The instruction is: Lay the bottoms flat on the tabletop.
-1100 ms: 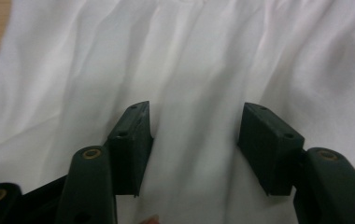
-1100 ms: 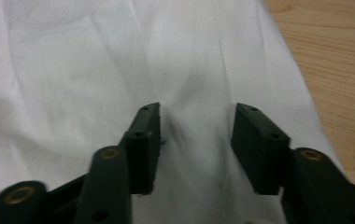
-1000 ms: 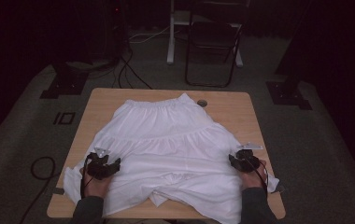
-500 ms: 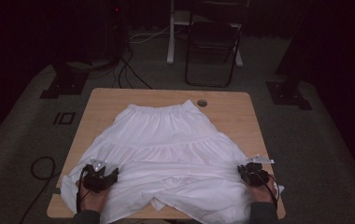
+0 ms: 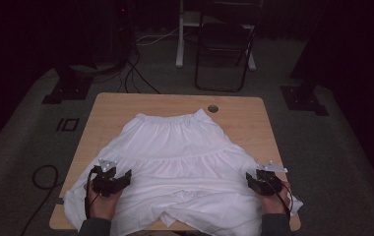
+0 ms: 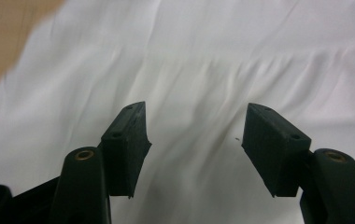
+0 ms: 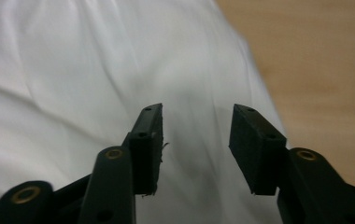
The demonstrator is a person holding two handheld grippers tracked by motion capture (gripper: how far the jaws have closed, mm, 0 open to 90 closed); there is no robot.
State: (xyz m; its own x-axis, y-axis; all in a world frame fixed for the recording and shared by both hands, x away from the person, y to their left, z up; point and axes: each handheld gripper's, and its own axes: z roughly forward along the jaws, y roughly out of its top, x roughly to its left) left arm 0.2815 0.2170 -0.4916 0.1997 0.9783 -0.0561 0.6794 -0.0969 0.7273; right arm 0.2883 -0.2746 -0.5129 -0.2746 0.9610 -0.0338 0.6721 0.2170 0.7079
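Observation:
A white tiered skirt (image 5: 182, 162) lies spread flat on the wooden table (image 5: 254, 123), waistband at the far side and hem hanging over the near edge. My left gripper (image 5: 121, 179) hovers just above the skirt's left side; its jaws stand open over bare cloth (image 6: 194, 70) with nothing between the left gripper's (image 6: 194, 140) pads. My right gripper (image 5: 253, 180) hovers over the skirt's right edge. The right gripper's (image 7: 195, 140) jaws have just been opening, and nothing lies between them, only white cloth (image 7: 96, 70) beneath and bare table (image 7: 325, 70) to the side.
A round cable hole (image 5: 213, 108) sits in the table beyond the waistband. Past the table stand a dark folding chair (image 5: 224, 49) and a white post (image 5: 180, 34). Cables (image 5: 136, 73) and flat black stand bases (image 5: 303, 96) lie on the carpet.
The skirt has slid toward the near edge, its waistband now farther from the cable hole. Both hands drew back toward the near edge, then edged forward slightly.

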